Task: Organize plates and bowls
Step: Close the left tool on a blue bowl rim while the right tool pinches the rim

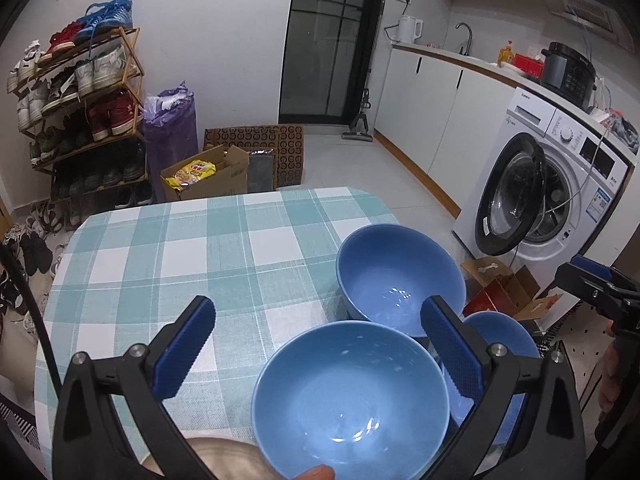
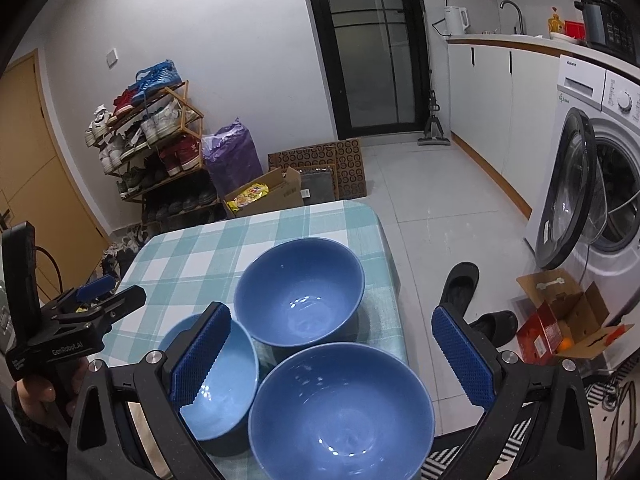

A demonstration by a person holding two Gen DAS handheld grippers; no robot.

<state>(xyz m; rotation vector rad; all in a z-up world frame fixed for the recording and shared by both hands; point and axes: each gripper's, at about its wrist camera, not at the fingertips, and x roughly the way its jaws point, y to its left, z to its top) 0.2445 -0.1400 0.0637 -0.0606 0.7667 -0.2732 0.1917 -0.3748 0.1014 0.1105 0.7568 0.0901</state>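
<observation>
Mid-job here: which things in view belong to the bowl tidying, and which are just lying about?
Job: far blue bowl; lighter blue bowl; near blue bowl; checked table.
Lying about: shoe rack; cardboard box; slippers; washing machine; kettle.

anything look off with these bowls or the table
Nothing is spilled or broken. In the right wrist view, the nearest blue bowl seems to overhang the right edge of the table, so it could tip.
</observation>
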